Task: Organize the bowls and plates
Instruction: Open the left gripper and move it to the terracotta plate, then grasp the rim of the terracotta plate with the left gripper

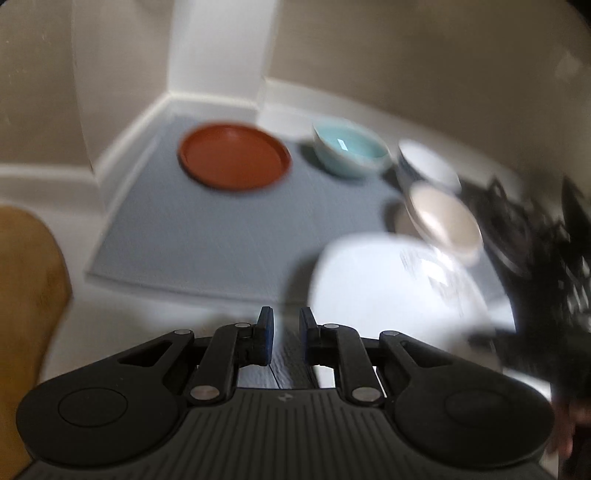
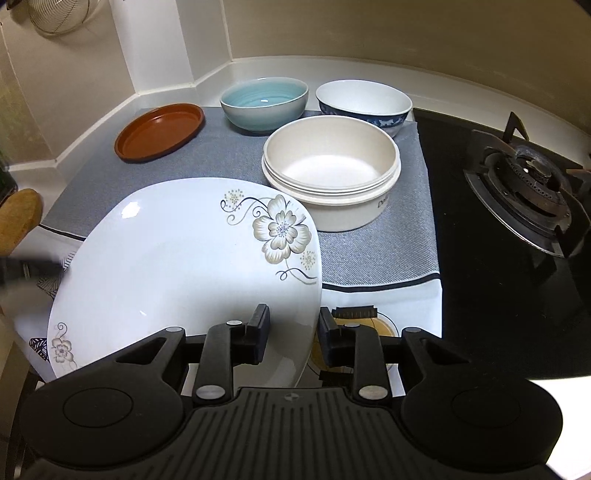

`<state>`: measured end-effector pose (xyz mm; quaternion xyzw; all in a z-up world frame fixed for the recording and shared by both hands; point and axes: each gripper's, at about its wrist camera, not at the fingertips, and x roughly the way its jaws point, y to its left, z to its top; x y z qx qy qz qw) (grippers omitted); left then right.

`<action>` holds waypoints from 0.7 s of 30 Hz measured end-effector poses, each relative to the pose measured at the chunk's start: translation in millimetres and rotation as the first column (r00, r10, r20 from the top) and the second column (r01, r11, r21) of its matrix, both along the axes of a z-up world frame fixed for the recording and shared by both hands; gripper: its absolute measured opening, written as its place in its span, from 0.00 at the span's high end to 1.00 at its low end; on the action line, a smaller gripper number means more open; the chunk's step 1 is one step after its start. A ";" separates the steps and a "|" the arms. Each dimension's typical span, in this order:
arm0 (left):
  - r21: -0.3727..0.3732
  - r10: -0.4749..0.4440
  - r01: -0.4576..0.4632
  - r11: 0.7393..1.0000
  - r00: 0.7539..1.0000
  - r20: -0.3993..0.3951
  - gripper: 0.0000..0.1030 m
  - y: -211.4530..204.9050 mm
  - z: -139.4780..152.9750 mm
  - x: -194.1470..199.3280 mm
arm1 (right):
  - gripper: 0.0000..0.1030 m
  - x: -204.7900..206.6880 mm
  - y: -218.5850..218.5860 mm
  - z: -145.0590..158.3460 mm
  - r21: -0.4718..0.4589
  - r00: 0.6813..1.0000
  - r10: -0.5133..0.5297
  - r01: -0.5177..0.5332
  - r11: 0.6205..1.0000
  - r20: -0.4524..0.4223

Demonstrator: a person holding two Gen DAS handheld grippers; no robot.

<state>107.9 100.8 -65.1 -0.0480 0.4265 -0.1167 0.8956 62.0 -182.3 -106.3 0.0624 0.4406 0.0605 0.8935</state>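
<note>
A large white plate with flower prints (image 2: 184, 266) is held tilted above the grey cloth (image 2: 229, 162). My right gripper (image 2: 291, 328) is shut on its near right edge. The plate shows blurred in the left wrist view (image 1: 388, 280). My left gripper (image 1: 286, 332) holds nothing, its fingers a narrow gap apart, left of the plate. A brown plate (image 2: 159, 131) (image 1: 234, 157), a light blue bowl (image 2: 264, 103) (image 1: 351, 149), a white and blue bowl (image 2: 364, 103) (image 1: 426, 166) and stacked cream bowls (image 2: 332, 170) (image 1: 443, 218) stand on the cloth.
A black gas hob (image 2: 517, 206) with a burner (image 2: 528, 181) lies right of the cloth. Walls and a white ledge (image 2: 332, 62) bound the counter at the back and left. A wooden piece (image 2: 20, 218) shows at the left edge. A wire strainer (image 2: 59, 14) hangs on the wall.
</note>
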 end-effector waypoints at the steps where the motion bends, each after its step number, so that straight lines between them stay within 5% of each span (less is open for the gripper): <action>1: -0.001 0.014 -0.014 1.000 1.000 0.020 0.85 6.0 2.2 12.9 | 0.71 -1.5 -0.6 1.1 -0.007 1.000 -0.016 0.016 1.000 0.000; 4: -0.029 0.075 -0.074 0.997 0.996 0.047 0.84 23.2 1.5 57.2 | 0.70 -7.8 -3.7 4.0 -0.014 0.997 -0.071 0.071 0.997 -0.001; 6: -0.042 0.126 -0.124 0.991 0.991 0.054 0.73 32.9 -5.8 87.2 | 0.70 -13.8 -4.7 7.3 -0.023 0.994 -0.105 0.105 0.994 0.007; 14: -0.085 0.307 -0.308 0.947 0.951 -0.031 0.62 60.7 -46.9 175.8 | 0.71 -36.8 6.1 36.6 -0.065 0.981 -0.180 0.184 0.981 0.071; 16: -0.096 0.304 -0.306 0.947 0.952 -0.039 0.64 62.0 -52.2 183.1 | 0.71 -38.3 11.4 47.4 -0.081 0.979 -0.182 0.189 0.979 0.089; 18: -0.105 0.275 -0.277 0.955 0.961 -0.039 0.87 58.8 -53.7 184.0 | 0.71 -34.7 16.9 56.9 -0.089 0.979 -0.180 0.189 0.978 0.099; 21: -0.103 0.253 -0.257 0.961 0.966 -0.056 0.90 67.3 -53.6 170.4 | 0.71 -23.3 27.1 67.2 -0.090 0.980 -0.164 0.175 0.981 0.113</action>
